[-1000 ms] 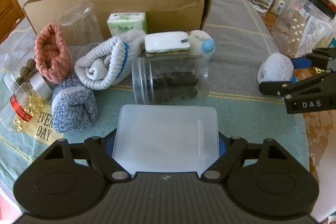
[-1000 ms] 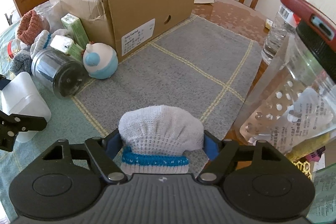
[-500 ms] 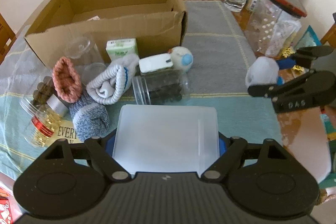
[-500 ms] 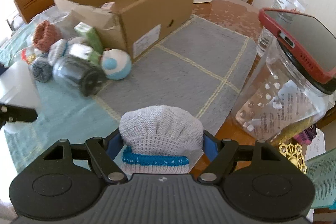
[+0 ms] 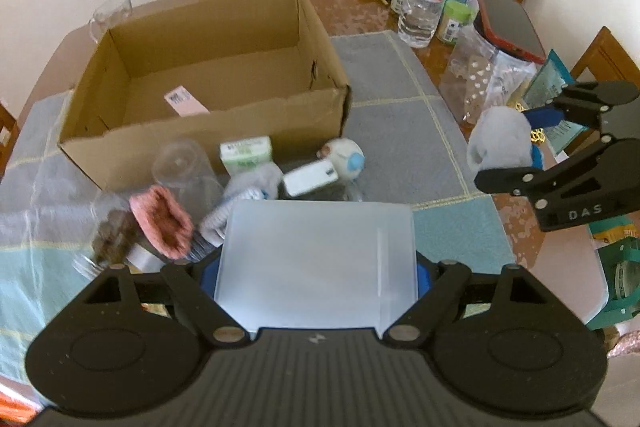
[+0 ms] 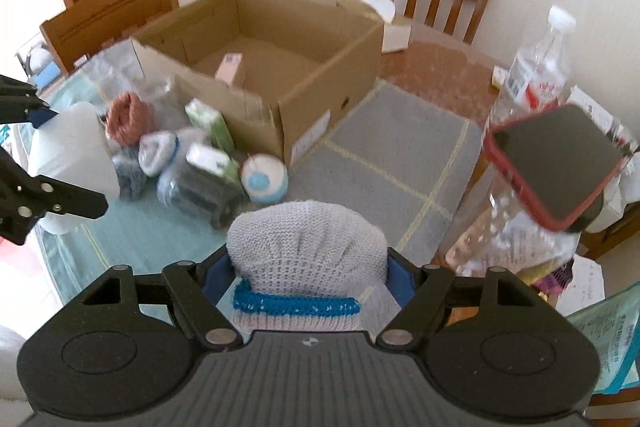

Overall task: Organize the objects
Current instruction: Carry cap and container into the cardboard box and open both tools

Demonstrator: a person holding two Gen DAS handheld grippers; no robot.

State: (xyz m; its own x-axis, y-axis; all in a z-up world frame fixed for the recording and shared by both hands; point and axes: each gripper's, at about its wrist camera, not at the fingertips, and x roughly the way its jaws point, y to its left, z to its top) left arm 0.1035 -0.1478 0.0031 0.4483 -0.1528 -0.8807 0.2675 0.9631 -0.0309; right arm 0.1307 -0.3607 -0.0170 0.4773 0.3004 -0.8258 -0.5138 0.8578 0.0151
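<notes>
Grippers both loaded and held above the table: left gripper [image 5: 316, 267] clamped on a translucent plastic container [image 5: 318, 259], right gripper [image 6: 308, 279] clamped on a rolled grey sock [image 6: 306, 247]. Risk: both converging on the cardboard box [image 5: 208, 131] could collide or clip its rim.

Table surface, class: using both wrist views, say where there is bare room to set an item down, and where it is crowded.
Free: the grey placemat between the brown cardboard box and the clear plastic jar topped by a red-cased phone; also the box floor beside a pink slip. Crowded: the pile before the box, from the pink rolled sock to the round white-and-blue toy.
</notes>
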